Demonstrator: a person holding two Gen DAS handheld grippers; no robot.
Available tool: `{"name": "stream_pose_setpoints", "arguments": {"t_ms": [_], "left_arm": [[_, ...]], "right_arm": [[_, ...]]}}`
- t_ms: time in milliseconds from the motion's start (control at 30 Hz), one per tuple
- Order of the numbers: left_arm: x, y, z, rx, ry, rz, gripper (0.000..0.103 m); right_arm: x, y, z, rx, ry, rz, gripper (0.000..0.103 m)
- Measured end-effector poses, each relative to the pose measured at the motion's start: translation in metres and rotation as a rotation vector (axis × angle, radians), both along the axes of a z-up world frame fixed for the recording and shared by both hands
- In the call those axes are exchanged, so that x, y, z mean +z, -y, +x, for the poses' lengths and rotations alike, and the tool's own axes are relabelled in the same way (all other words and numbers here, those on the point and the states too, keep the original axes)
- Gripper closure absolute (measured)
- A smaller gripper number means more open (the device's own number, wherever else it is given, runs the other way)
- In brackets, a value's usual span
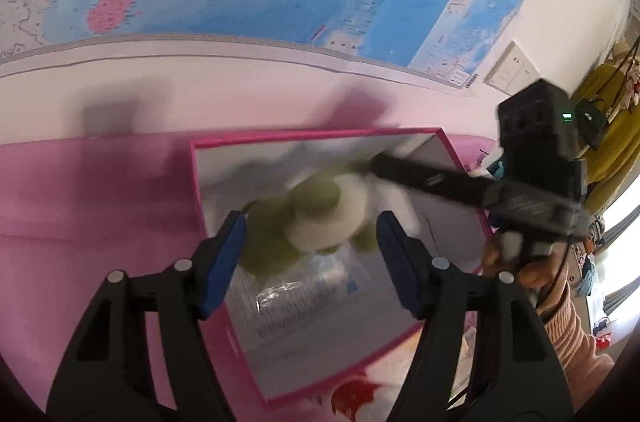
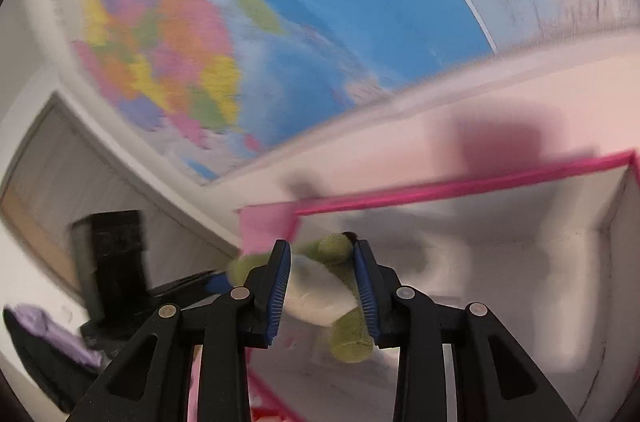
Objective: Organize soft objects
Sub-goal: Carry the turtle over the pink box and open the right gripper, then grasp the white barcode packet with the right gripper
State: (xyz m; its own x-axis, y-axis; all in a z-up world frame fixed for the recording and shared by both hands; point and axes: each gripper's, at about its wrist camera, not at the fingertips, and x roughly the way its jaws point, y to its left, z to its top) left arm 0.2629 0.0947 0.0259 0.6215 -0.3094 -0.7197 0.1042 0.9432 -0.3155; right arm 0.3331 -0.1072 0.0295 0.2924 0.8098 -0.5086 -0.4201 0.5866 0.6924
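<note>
Over the pink-rimmed box (image 1: 320,138), right hand-held gripper (image 2: 322,286) clasps green-white plush (image 2: 320,296); only left view shows left hand-held gripper (image 1: 310,254) agape, six o'clock.

Motion blur smears the plush toy (image 1: 320,218) at the centre of the left view, hiding its face and shape. The map (image 2: 192,34) at upper left of the right view is unreadable. The box (image 1: 340,338) is cut off behind the gripper arms at the bottom.
</note>
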Motion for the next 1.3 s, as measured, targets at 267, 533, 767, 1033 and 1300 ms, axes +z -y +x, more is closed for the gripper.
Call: {"name": "stream_pose_setpoints", "arguments": {"t_ms": [267,533,767,1033,1300], "left_arm": [[-0.001,0.002,-0.003,0.042,0.049,0.048,0.034],[0.014,-0.003,-0.037,0.056,0.115,0.006,0.033],[0.037,0.015,-0.105,-0.03,0.231,-0.011,0.025],[0.02,0.077,-0.17,-0.275,0.206,-0.035,0.024],[-0.033,0.133,-0.182,-0.45,0.026,-0.107,0.024]], "right_arm": [[-0.024,0.004,0.019,-0.09,-0.106,-0.171,0.056],[-0.007,0.004,0.001,-0.004,-0.063,-0.22,0.049],[0.045,0.032,-0.063,0.09,0.09,-0.139,0.049],[0.065,0.083,-0.144,0.155,0.154,-0.141,0.049],[0.001,0.139,-0.184,0.071,-0.05,-0.203,0.048]]}}
